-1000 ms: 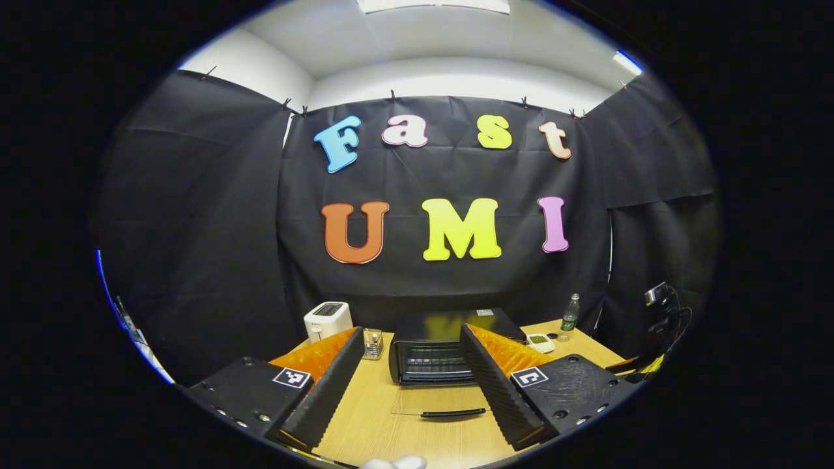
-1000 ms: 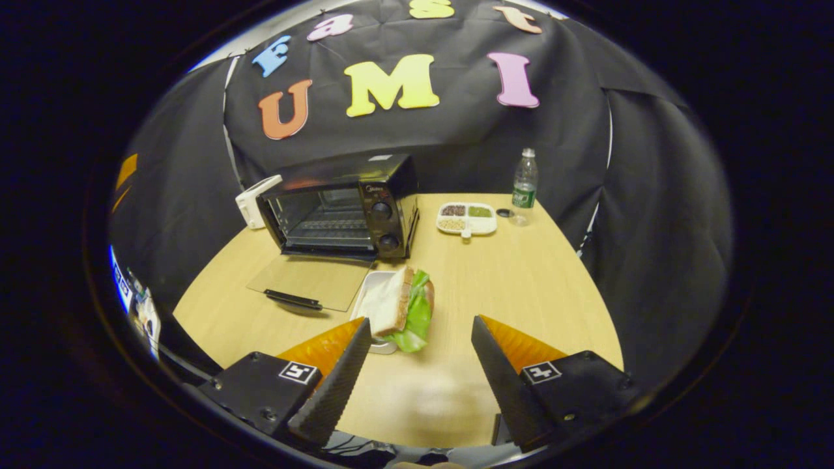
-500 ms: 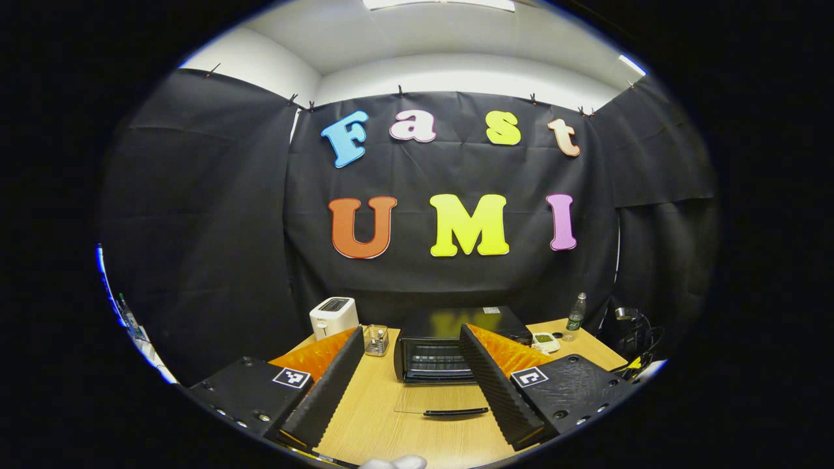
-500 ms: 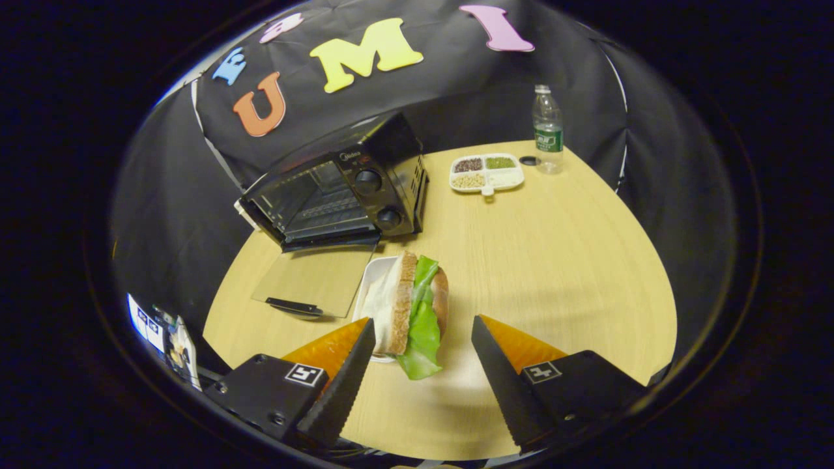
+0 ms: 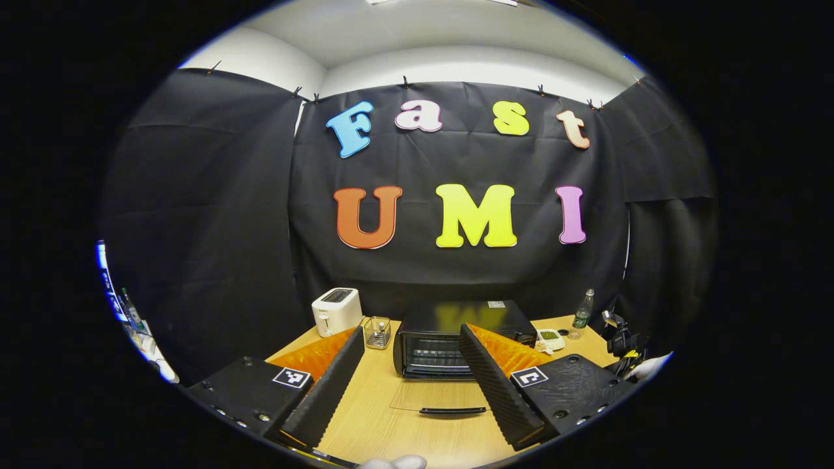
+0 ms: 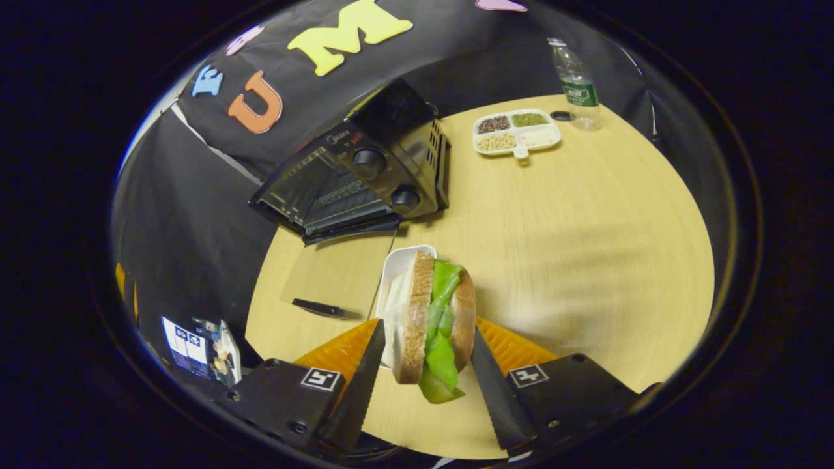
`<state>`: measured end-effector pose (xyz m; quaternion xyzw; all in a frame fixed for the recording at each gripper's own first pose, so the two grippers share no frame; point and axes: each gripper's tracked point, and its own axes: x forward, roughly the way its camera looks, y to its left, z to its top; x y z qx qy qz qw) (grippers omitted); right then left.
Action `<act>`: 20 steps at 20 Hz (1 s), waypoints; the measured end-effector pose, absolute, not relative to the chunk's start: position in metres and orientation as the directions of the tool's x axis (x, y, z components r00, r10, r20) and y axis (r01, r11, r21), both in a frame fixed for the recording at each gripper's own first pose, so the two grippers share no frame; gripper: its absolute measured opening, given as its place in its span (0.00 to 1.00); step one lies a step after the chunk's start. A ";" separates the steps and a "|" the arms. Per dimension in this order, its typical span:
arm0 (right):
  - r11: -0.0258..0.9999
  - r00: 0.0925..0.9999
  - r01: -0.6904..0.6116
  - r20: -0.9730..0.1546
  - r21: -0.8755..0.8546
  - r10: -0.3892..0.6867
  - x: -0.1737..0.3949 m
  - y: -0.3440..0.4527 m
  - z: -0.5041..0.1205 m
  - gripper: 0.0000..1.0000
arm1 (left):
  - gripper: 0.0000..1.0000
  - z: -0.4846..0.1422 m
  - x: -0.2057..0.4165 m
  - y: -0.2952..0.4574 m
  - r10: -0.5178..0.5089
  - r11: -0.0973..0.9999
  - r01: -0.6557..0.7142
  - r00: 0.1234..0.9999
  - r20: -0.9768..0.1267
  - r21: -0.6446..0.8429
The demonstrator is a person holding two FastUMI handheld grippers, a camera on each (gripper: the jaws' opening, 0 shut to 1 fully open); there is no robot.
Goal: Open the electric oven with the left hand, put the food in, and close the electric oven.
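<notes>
The black electric oven [image 5: 430,339] stands at the back of the wooden table, its glass door [image 5: 443,396] lying flat in front with the handle [image 5: 453,411] nearest me. My left gripper [image 5: 411,329] is open, held back from the oven and pointing at it. In the right gripper view the oven [image 6: 371,172] sits at upper left, its door [image 6: 332,273] folded down. A sandwich [image 6: 423,286] of brown bread and lettuce stands on edge over a white tray [image 6: 399,260]. My right gripper [image 6: 427,327] is shut on the sandwich, one finger against each slice.
A white toaster [image 5: 336,311] and a small wire holder [image 5: 376,332] stand left of the oven. Right of the oven are a sectioned dish [image 6: 517,130] of grains and a water bottle [image 6: 573,81]. Bare table [image 6: 573,247] stretches to the right.
My right gripper moved forward and down over the sandwich and its fingers went from wide open to shut on it. My left gripper drew back slightly and stayed open.
</notes>
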<state>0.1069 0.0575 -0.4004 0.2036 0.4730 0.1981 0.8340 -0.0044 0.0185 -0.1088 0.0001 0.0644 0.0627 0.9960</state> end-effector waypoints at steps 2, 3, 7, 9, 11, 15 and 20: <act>0.824 0.466 -0.121 -0.701 0.554 0.540 0.109 0.055 -0.400 0.60 | 0.96 -0.112 -0.002 0.016 0.130 0.991 -0.130 0.982 -0.136 0.012; 0.810 0.461 -0.109 -0.692 0.577 0.555 0.109 0.056 -0.399 0.59 | 0.96 -0.114 -0.001 0.013 0.132 0.991 -0.132 0.981 -0.140 0.011; 0.783 0.440 -0.125 -0.673 0.609 0.594 0.104 0.063 -0.396 0.38 | 0.96 -0.116 0.004 0.008 0.129 0.992 -0.128 0.981 -0.143 0.016; 0.785 0.440 -0.134 -0.674 0.604 0.593 0.103 0.064 -0.392 0.35 | 0.96 -0.115 0.008 0.007 0.126 0.992 -0.124 0.982 -0.143 0.018; 0.799 0.452 -0.154 -0.678 0.581 0.580 0.101 0.064 -0.385 0.39 | 0.96 -0.115 0.008 0.006 0.121 0.993 -0.120 0.983 -0.138 0.018; 0.799 0.503 -0.173 -0.646 0.576 0.574 0.101 0.074 -0.352 0.34 | 0.96 -0.111 0.008 0.012 0.109 0.994 -0.108 0.986 -0.128 0.013; 0.750 0.603 -0.148 -0.542 0.644 0.585 0.101 0.114 -0.303 0.35 | 0.96 -0.109 0.005 0.023 0.080 0.997 -0.079 0.989 -0.121 0.009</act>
